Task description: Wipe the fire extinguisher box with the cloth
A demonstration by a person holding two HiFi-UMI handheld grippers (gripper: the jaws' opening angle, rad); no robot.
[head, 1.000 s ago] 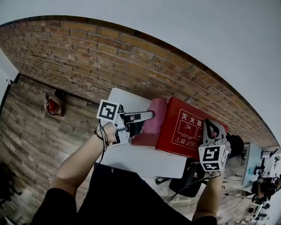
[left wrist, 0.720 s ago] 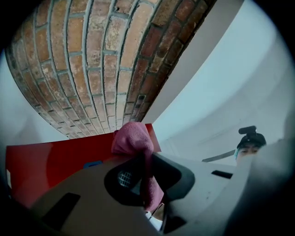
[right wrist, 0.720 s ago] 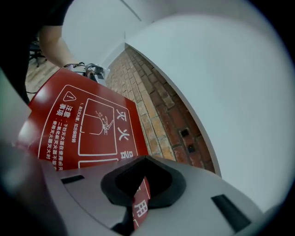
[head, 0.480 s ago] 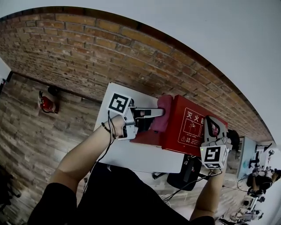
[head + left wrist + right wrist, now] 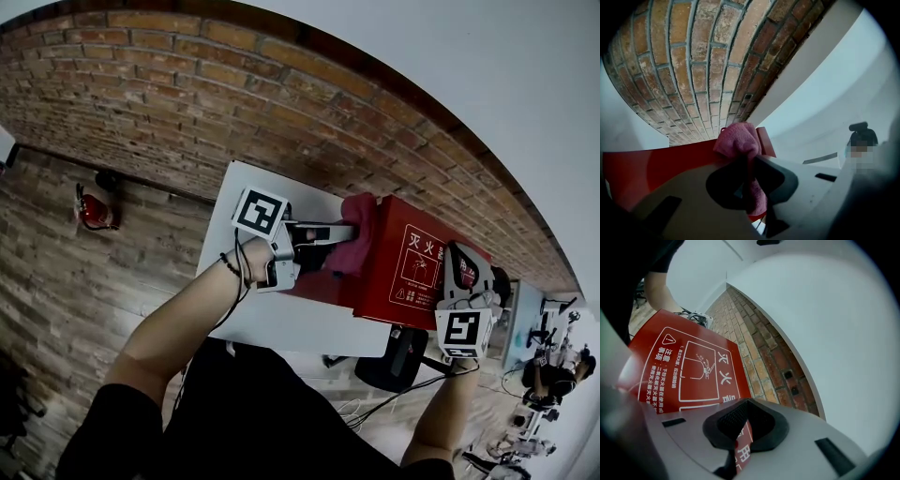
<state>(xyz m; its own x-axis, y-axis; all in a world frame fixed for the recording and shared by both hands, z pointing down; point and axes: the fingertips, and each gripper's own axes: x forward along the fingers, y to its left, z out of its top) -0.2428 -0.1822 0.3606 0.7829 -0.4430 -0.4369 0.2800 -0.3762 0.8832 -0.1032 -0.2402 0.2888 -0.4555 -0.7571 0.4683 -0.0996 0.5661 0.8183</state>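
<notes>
The fire extinguisher box [image 5: 412, 272] lies on the white table [image 5: 281, 323], close against the brick wall [image 5: 187, 103], with its printed red face turned toward the person. From these angles it looks closed, and no view shows whether anything is inside. The pink cloth [image 5: 354, 246] sits bunched at the box's left end, pressed against the upper corner there. The left gripper [image 5: 342, 232] has its jaws clamped on the cloth. In the left gripper view the cloth [image 5: 738, 140] bulges out past the pads, a tail of it hangs down between them, and the red box [image 5: 656, 168] lies just behind. The left hand [image 5: 251, 262] reaches in from the lower left over the table, and its gripper runs along the box's length, tipped slightly upward toward the wall. The right gripper [image 5: 461, 272] is at the box's right end and points down at the printed face. In the right gripper view its jaws [image 5: 740, 427] are nearly together on a thin red edge of the box [image 5: 689, 371], which seems to be pinched between the pads. A red fire extinguisher [image 5: 92, 211] stands on the floor by the wall, well apart from the table.
</notes>
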